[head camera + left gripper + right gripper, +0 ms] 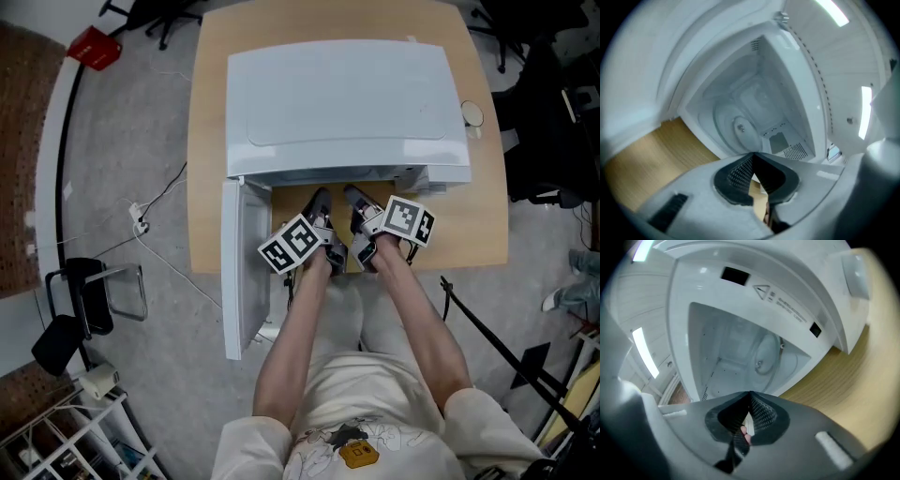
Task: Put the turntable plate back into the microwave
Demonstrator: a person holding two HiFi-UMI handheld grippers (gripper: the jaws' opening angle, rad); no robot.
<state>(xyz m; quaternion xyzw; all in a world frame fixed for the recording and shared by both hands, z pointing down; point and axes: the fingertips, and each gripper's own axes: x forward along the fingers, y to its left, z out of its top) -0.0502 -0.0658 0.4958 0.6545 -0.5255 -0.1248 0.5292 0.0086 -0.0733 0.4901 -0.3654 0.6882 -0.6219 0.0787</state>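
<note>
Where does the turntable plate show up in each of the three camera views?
Head view: not in it; the top of the microwave hides the cavity.
Left gripper view: the turntable plate lies on the cavity floor, just left of centre.
Right gripper view: on the cavity floor, just right of centre.
Shared landmark: the wooden table, at lower left in the left gripper view and at the right in the right gripper view.

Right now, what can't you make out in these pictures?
Head view: the microwave cavity, hidden under its own top.
Right gripper view: the print on the warning label, too small and blurred.
Head view: the small round thing beside the microwave, too small to identify.
</note>
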